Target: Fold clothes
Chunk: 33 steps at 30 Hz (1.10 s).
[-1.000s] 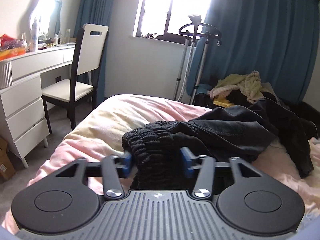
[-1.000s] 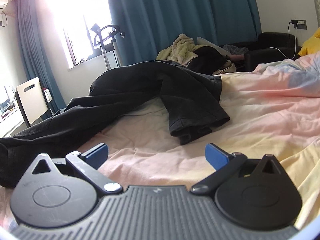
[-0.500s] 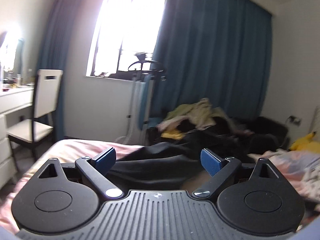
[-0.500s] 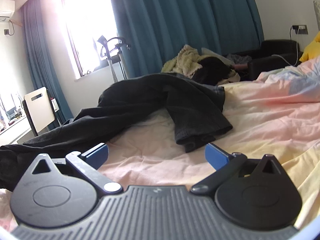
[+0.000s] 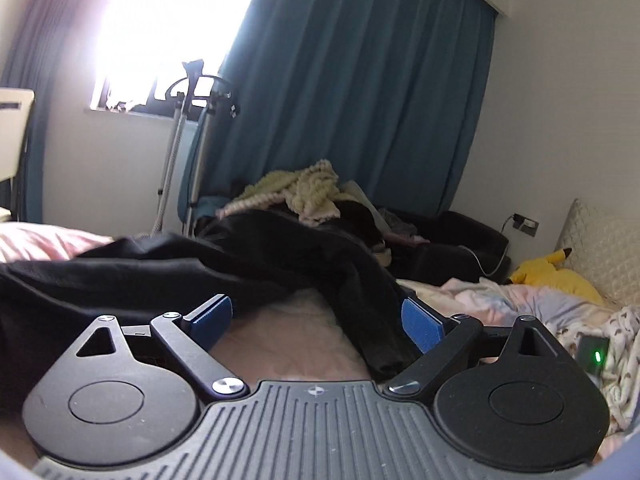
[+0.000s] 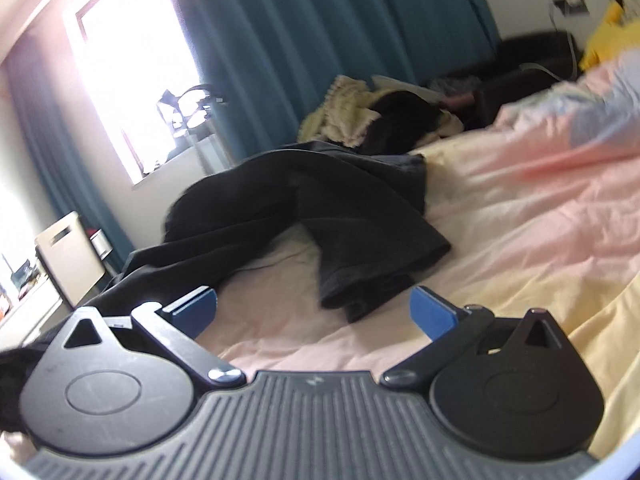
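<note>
Black trousers [image 5: 168, 276] sprawl crumpled across the pink and yellow bedspread [image 5: 296, 336]. My left gripper [image 5: 316, 320] is open and low over the bed. One trouser leg [image 5: 372, 320] runs down between its blue pads, close to the right pad [image 5: 422, 326], and neither pad presses on it. In the right wrist view the same trousers [image 6: 304, 200] lie ahead, with the leg's hem [image 6: 372, 284] just beyond my right gripper [image 6: 312, 312]. That gripper is open, with only bedspread [image 6: 520, 216] between its fingers.
A heap of cream and dark clothes [image 5: 308, 196] lies on a black seat past the bed. A garment steamer [image 5: 188, 120] stands by the blue curtain [image 5: 360, 100]. A yellow plush toy [image 5: 552, 276] and a small device with a green light [image 5: 594, 356] lie at the right.
My left gripper let go of the trousers' ribbed waistband, opened wide and swung right along the bed. My right gripper rolled and moved a little closer to the leg hem.
</note>
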{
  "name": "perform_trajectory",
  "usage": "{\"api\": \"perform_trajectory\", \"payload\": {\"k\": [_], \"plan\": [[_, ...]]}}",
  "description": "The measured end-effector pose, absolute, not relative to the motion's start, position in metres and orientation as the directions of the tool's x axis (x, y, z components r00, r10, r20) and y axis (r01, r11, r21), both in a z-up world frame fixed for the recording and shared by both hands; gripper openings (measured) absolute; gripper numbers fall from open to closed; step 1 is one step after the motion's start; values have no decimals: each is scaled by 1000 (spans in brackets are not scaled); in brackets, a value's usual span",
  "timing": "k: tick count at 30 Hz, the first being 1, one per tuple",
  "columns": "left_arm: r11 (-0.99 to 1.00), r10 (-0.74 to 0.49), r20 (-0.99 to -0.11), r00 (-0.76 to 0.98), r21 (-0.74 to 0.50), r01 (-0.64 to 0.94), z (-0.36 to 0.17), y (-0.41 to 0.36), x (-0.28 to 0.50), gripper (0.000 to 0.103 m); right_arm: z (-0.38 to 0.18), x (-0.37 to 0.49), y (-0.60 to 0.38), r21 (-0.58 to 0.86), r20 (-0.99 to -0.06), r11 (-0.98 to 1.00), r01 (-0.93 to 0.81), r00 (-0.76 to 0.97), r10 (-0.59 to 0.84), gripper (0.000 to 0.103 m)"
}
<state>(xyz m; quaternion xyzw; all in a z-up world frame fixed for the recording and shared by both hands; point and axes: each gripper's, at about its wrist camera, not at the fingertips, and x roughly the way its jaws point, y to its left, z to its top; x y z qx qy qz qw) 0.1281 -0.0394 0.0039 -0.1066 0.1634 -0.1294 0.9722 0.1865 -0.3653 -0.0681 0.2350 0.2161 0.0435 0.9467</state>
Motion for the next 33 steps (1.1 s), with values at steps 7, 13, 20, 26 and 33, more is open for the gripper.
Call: {"api": "perform_trajectory", "payload": {"k": [7,13,20,26,33], "plan": [[921,-342,-368,865,-312,232,-44,-31,163,93,-126,264,-415,736,-348,671,90,900,261,102],[916,-347,-385,855,-335,221,-66,-25,187,93,-148,314,-427,785,-294,614,81,921,256,65],[908,-322,-407,855,-389,157,-74,-16,199,93,-121,297,-448,832,-174,550,78,977,125,8],[916,-303,-367,879,-365,163,-62,-15,180,93,-58,260,-484,807,-74,586,77,997,-28,8],[926,-310,-334,890,-318,203,-55,-23,161,93,-43,196,-545,715,-118,644,273,955,-274,7]]}}
